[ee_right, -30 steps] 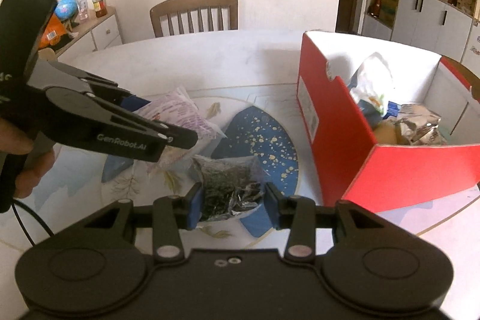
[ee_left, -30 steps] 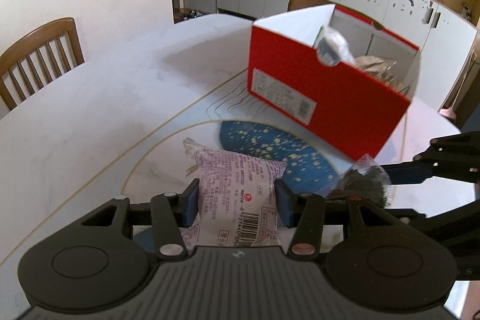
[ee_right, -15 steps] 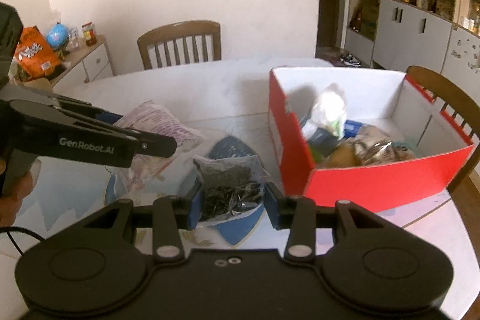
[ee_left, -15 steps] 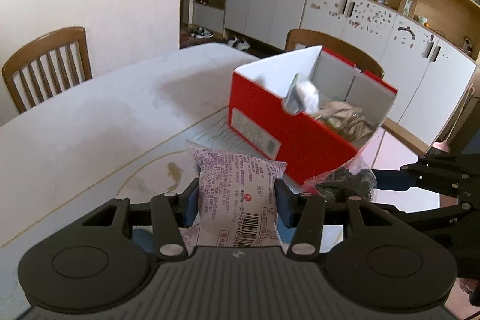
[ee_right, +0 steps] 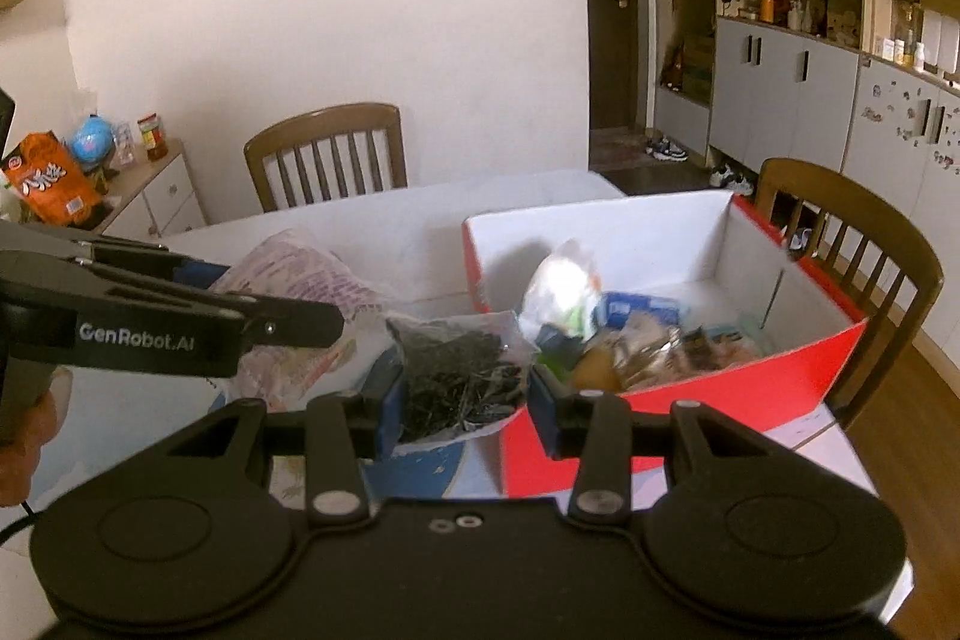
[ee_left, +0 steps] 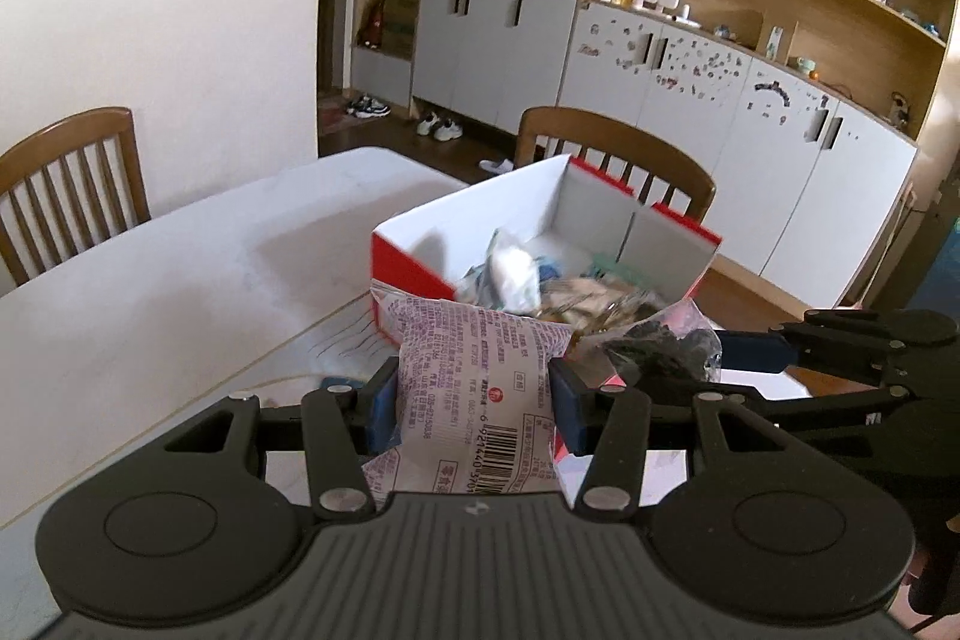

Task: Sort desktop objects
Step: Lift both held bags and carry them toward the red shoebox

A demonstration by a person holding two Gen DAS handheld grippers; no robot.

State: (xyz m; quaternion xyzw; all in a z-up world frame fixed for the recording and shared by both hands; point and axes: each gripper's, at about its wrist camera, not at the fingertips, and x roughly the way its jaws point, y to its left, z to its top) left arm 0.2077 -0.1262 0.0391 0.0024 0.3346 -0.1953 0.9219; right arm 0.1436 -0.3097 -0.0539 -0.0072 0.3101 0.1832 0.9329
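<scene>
1. Left wrist view, lower left to centre: the left gripper [ee_left: 474, 403] pinches a pink-and-white snack packet [ee_left: 474, 382] between its blue pads. The packet's long axis runs along the fingers, its barcode end toward the camera and its far end pointing up-frame at the red box [ee_left: 414, 274].
2. Centre of that view: the red box sits on the white table [ee_left: 150, 292], open top up, white inside, with a loose pile of wrappers in it.
3. Right of that view: the right gripper [ee_left: 720, 364] reaches in from the right edge, holding a clear bag of dark dried leaves [ee_left: 666, 349] just beside the packet.
4. Right wrist view, left side: the left gripper [ee_right: 312, 304] carries the pink packet [ee_right: 294, 274], tilted up and right.
5. Lower centre: the right gripper [ee_right: 465, 397] clamps the bag of dark leaves [ee_right: 459, 376], which stands roughly upright, top edge toward the box.
6. Right: the red box [ee_right: 690, 400] lies just past the bag, long axis running left to right.
</scene>
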